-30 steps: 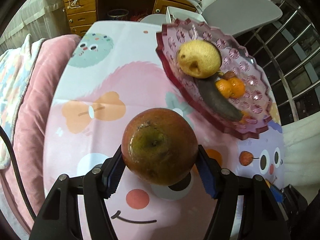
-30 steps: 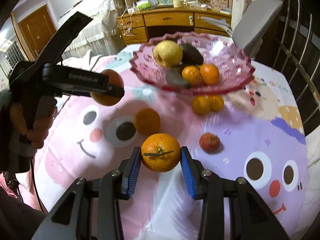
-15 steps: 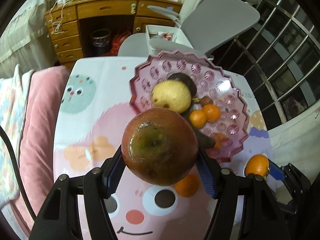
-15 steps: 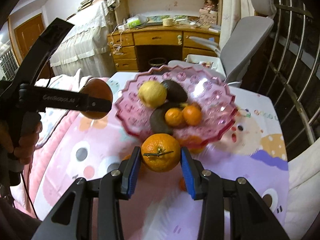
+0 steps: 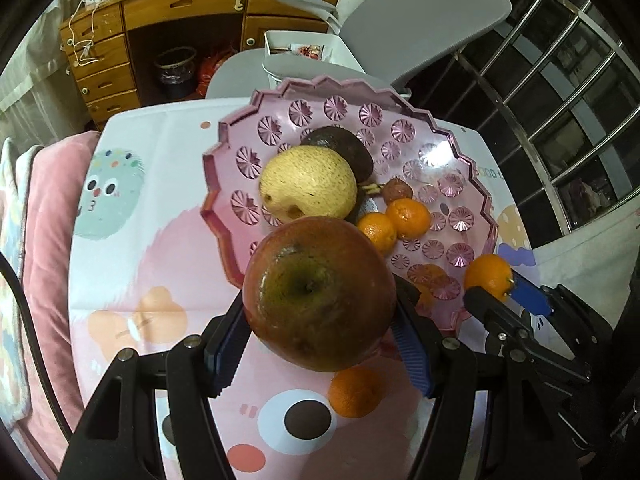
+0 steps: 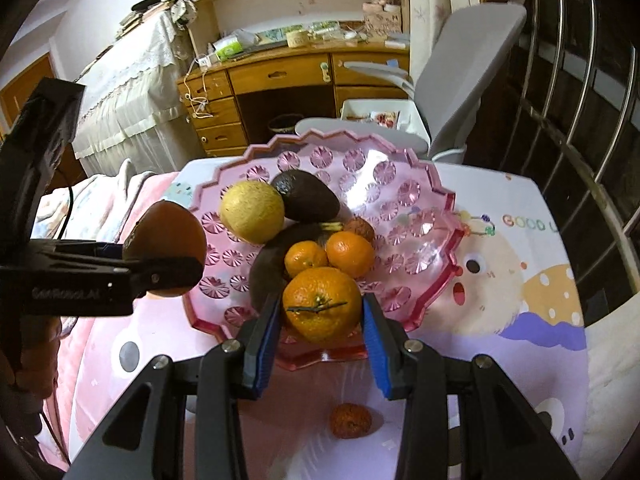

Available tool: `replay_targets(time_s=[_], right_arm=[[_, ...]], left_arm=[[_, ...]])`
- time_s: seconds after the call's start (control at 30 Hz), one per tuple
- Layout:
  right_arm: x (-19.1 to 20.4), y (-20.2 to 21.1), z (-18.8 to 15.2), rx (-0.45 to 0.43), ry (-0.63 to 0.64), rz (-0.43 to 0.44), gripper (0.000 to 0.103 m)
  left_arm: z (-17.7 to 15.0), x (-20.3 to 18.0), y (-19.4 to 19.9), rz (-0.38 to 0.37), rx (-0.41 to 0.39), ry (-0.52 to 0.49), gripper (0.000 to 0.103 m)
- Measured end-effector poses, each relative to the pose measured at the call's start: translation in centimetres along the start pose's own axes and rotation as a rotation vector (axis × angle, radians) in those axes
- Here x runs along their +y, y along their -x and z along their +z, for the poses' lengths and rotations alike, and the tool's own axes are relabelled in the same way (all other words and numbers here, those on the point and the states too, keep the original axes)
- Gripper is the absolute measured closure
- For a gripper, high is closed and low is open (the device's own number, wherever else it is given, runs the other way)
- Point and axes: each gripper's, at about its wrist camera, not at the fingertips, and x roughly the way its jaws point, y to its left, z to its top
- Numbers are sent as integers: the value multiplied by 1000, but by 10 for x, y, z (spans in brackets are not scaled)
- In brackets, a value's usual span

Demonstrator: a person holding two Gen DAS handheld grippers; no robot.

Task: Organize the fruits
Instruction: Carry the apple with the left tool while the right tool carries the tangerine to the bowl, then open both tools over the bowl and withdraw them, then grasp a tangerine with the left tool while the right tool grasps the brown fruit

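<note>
My left gripper (image 5: pixel 320 332) is shut on a red-brown apple (image 5: pixel 318 294), held above the near-left rim of the pink glass fruit plate (image 5: pixel 224 216). My right gripper (image 6: pixel 322 320) is shut on an orange (image 6: pixel 322 304), held over the plate's near rim (image 6: pixel 424 312). The plate holds a yellow pear (image 6: pixel 252 212), a dark avocado (image 6: pixel 310 196), two small mandarins (image 6: pixel 350 254), a dark banana and a small brown fruit. The left gripper with the apple (image 6: pixel 166 248) also shows at the left of the right wrist view. The right gripper's orange (image 5: pixel 488 276) shows in the left wrist view.
One mandarin (image 5: pixel 354 392) lies on the cartoon tablecloth below the apple, and a red lychee-like fruit (image 6: pixel 350 420) lies under my right gripper. A grey chair (image 6: pixel 460 64) and wooden desk stand beyond the table. A pink cushion (image 5: pixel 44 216) lies left; metal bars stand on the right.
Both grippers have risen and moved toward the plate with their fruit. The orange now hangs over the plate's near rim and the apple by its left rim.
</note>
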Motion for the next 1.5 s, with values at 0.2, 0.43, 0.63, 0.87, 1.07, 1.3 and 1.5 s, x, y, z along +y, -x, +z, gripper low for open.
replay_targets(time_s=[0.2, 0.43, 0.63, 0.87, 1.07, 1.3, 1.5], right_arm=[[-5, -9, 0, 21, -22, 15, 63], [-19, -11, 0, 39, -112, 50, 55], [-32, 4, -2, 22, -188, 87, 45], [-46, 21, -11, 48, -188, 104, 44], [-57, 28, -19, 100, -182, 144, 41], [-65, 10, -35, 239, -224, 233, 41], [-59, -9, -48, 333, -222, 269, 41]], left_arm=[[0, -6, -10, 13, 21, -3, 37], [2, -18, 5, 19, -31, -32, 23], [-3, -23, 23, 39, -59, -8, 23], [-28, -27, 40, 68, -69, 57, 23], [-54, -31, 45, 96, -56, 109, 23], [-77, -36, 30, 121, -33, 174, 23], [-91, -36, 4, 148, -11, 214, 23]])
